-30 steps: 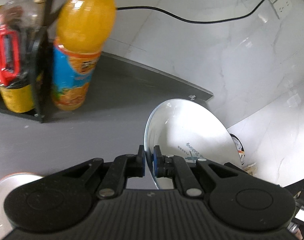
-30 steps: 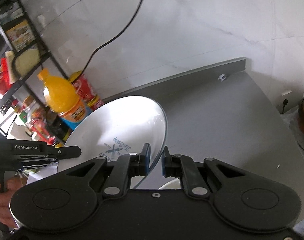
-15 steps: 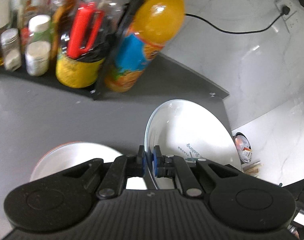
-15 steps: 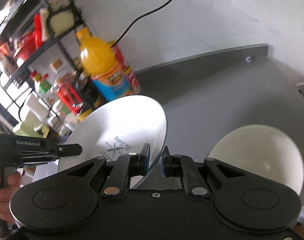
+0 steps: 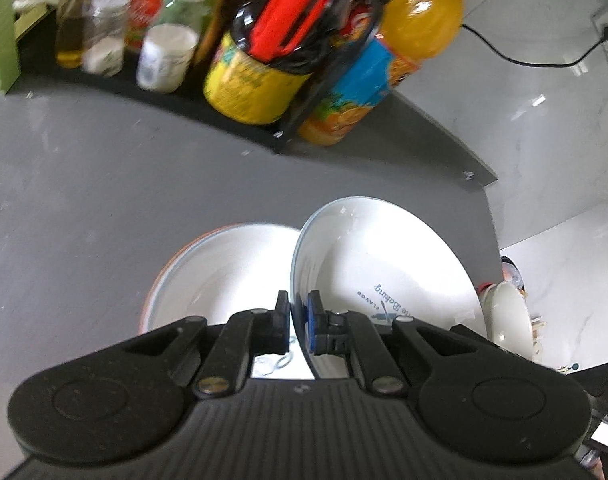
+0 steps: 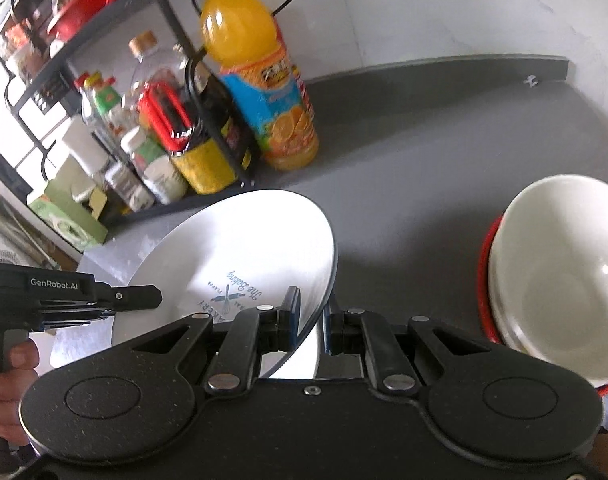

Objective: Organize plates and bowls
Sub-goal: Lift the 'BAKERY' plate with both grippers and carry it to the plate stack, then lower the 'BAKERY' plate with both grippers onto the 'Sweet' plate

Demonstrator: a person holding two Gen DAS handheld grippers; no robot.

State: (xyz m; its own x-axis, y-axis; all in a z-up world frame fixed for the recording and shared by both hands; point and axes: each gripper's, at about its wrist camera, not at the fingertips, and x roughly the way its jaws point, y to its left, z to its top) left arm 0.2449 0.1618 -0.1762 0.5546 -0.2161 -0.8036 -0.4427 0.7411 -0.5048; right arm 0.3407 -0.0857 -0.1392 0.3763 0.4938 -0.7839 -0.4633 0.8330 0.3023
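White plate (image 6: 239, 256) tilted above the grey counter (image 6: 404, 152), both claws, left (image 5: 297, 322) and right (image 6: 310, 322), clenched on its rim; bowls (image 6: 560, 276) stacked beside it

Between the black tongs' blue pads (image 5: 312, 326), a white plate (image 5: 384, 272) bears blue lettering. Ahead stands an orange bottle (image 6: 259, 76) with a blue label; right, a white bowl (image 6: 564, 280) sits in a red one.

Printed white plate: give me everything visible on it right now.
The printed white plate is round, glossy, apparently ceramic, with a thin dark rim and a blue bakery logo with crossed utensils at its centre. It is held tilted above the grey counter, off the surface. Both grippers clamp its rim: the left hand-held gripper and the right hand-held gripper. No chips visible.
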